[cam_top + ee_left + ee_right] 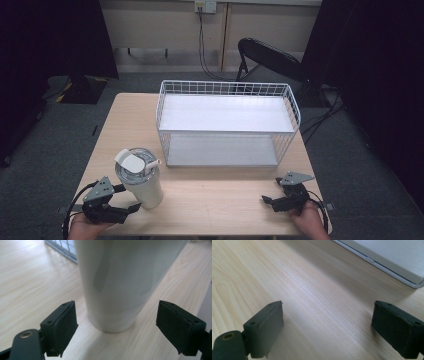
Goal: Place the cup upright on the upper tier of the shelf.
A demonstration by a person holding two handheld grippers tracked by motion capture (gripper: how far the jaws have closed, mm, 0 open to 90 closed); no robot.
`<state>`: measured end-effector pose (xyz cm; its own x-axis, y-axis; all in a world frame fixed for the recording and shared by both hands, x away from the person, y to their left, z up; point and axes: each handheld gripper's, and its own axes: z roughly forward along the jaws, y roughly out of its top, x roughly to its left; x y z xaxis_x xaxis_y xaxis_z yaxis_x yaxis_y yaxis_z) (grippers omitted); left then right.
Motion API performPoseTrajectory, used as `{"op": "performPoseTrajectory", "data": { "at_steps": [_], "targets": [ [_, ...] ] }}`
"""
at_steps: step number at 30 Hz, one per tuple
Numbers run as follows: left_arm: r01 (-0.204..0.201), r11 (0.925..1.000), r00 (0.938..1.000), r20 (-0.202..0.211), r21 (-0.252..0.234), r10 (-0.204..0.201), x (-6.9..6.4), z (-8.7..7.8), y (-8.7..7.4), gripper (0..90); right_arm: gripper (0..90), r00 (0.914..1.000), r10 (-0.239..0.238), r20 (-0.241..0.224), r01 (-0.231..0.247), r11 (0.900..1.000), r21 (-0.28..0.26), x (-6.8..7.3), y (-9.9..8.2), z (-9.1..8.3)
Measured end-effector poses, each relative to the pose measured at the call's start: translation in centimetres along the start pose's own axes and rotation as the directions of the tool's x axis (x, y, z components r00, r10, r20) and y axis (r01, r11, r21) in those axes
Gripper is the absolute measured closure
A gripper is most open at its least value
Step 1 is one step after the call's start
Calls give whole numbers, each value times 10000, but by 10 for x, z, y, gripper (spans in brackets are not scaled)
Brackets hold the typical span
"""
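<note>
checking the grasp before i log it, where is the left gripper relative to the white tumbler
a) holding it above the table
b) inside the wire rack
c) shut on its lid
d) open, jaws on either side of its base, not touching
d: in the left gripper view the left gripper stands open with its jaws flanking the foot of the white tumbler, gaps showing on both sides, and the tumbler rests on the table.

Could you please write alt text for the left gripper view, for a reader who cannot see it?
A white tumbler stands upright on a light wooden table, close ahead of the left gripper, whose two black jaws are open on either side of its base without touching it. A corner of a white wire rack shows behind.
</note>
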<state>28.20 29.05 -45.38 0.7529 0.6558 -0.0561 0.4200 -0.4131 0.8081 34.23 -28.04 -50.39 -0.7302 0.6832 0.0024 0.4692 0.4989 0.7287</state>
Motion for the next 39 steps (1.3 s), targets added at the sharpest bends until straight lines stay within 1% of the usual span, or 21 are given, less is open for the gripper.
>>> {"op": "performPoseTrajectory", "data": {
  "at_steps": [2, 4, 6, 7, 8, 10, 11, 16, 17, 18, 20, 21, 22, 25, 26, 27, 29, 30, 34, 36, 39],
  "targets": [
    [-36, 10000, 10000, -52, 1, 36, -1, 0, 2, 163, 98, 10000, -1, 0, 1, 10000, -2, 0, 0, 0],
    [-153, 9999, 9999, -10, 35, 153, -3, 0, 4, 161, 98, 10000, 0, 0, 0, 10000, -1, 0, 0, 0],
    [-119, 9997, 9999, 90, -206, 121, -4, -1, 9, 161, 98, 10000, -2, 1, 2, 10000, -2, 0, 0, 0],
    [-119, 9997, 9999, 90, -206, 121, -4, -1, 9, 159, 98, 10000, -2, 1, 2, 10000, -2, 0, 0, 0],
    [-112, 9993, 9998, 130, -366, 117, -4, -2, 11, 160, 98, 10000, -1, 0, 1, 10000, 0, 0, 0, 0],
    [-91, 9993, 9998, 174, -376, 98, -4, -2, 13, 160, 98, 10000, 1, 1, -1, 10000, 0, 0, 0, 0],
    [-130, 9990, 9999, 104, -427, 135, -4, -3, 14, 158, 98, 10000, -1, 1, 1, 10000, 0, 0, 0, 0],
    [87, 9969, 9997, 236, -788, -69, -4, -2, 16, 158, 98, 10000, -1, 0, 1, 10000, 1, 0, 0, 0],
    [81, 9964, 9998, 189, -840, -65, -4, -2, 17, 156, 98, 10000, -2, 1, 2, 10000, -1, 0, 0, 0],
    [162, 9954, 9997, 198, -945, -144, -3, -1, 17, 155, 98, 10000, -1, 1, 1, 10000, 0, 0, 0, 0],
    [176, 9952, 9998, 144, -959, -163, -3, 0, 17, 158, 98, 10000, 0, 1, 0, 10000, 0, 0, 0, 0],
    [298, 9937, 9994, 186, -1077, -279, -2, 1, 18, 156, 98, 10000, -1, 1, 1, 10000, 1, 0, 0, 0],
    [224, 9931, 9997, 136, -1155, -210, -2, 2, 19, 154, 98, 10000, -2, 2, 2, 10000, 0, 0, 0, 0],
    [239, 9914, 9997, 125, -1285, -224, -3, 3, 20, 142, 98, 10000, -2, 2, 2, 10000, -1, 0, 0, 0],
    [317, 9898, 9994, 172, -1389, -296, -2, 4, 21, 129, 98, 10000, -2, 1, 2, 10000, 0, 0, 0, 0],
    [317, 9898, 9994, 172, -1389, -296, -2, 4, 21, 123, 98, 10000, -2, 1, 2, 10000, 0, 0, 0, 0],
    [514, 9880, 9986, 227, -1456, -486, -2, 7, 21, 117, 98, 10000, -1, 2, 1, 10000, 0, 0, 0, 0],
    [448, 9883, 9989, 215, -1461, -421, -2, 9, 22, 113, 98, 10000, -1, 1, 1, 10000, 0, 0, 0, 0],
    [435, 9870, 9990, 199, -1545, -409, -2, 14, 24, 96, 98, 10000, 1, 1, -1, 10000, 0, 0, 0, 0],
    [437, 9837, 9990, 208, -1745, -407, -2, 15, 25, 89, 98, 10000, 0, 1, 0, 10000, -1, 0, 0, 0],
    [367, 9818, 9991, 279, -1863, -320, -1, 16, 24, 86, 98, 10000, -2, 1, 2, 10000, -1, 0, 0, 0]
  ]
}}
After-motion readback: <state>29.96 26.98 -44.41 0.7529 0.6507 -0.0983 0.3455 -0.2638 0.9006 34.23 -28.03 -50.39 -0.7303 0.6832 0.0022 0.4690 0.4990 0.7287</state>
